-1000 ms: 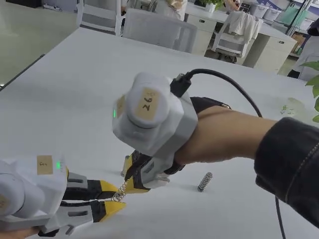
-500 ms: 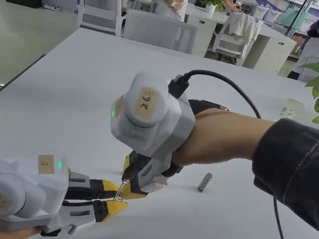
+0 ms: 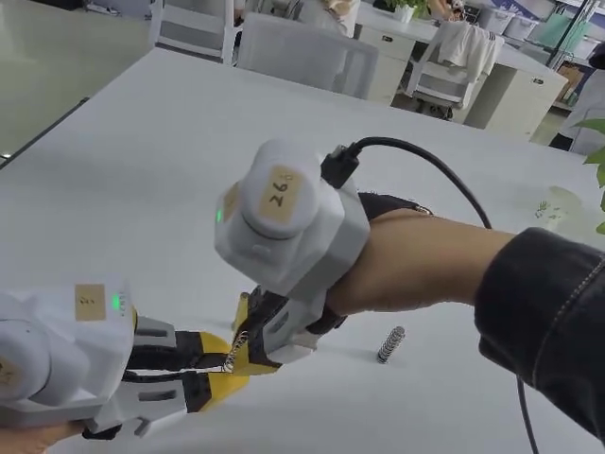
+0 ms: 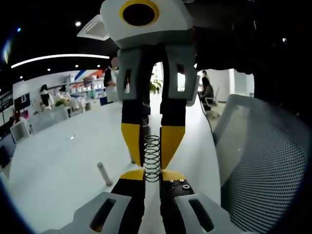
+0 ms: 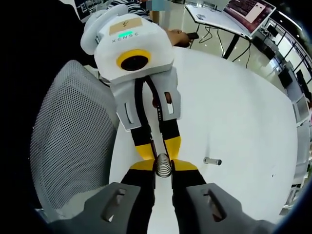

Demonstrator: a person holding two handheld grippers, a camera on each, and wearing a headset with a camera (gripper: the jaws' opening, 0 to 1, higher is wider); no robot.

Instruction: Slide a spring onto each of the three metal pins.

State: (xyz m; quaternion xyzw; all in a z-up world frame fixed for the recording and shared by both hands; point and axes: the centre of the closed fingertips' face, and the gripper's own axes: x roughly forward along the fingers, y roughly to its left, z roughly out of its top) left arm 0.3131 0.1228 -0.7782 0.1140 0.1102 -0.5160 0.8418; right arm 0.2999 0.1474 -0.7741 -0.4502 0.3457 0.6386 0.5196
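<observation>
**Head view.** The left claw, low at the left, and the right claw, reaching in from the right, meet tip to tip over the white bench. A tilted spring sits between them. A second spring lies on the bench nearby.

**Left gripper view.** The right claw's jaws are closed on the spring's sides. The left claw's jaws stand almost together, with their tips at the spring's end; whether they pinch anything cannot be told.

**Right gripper view.** The spring sits clamped between the right claw's tips. A small cylinder lies apart on the bench.
</observation>
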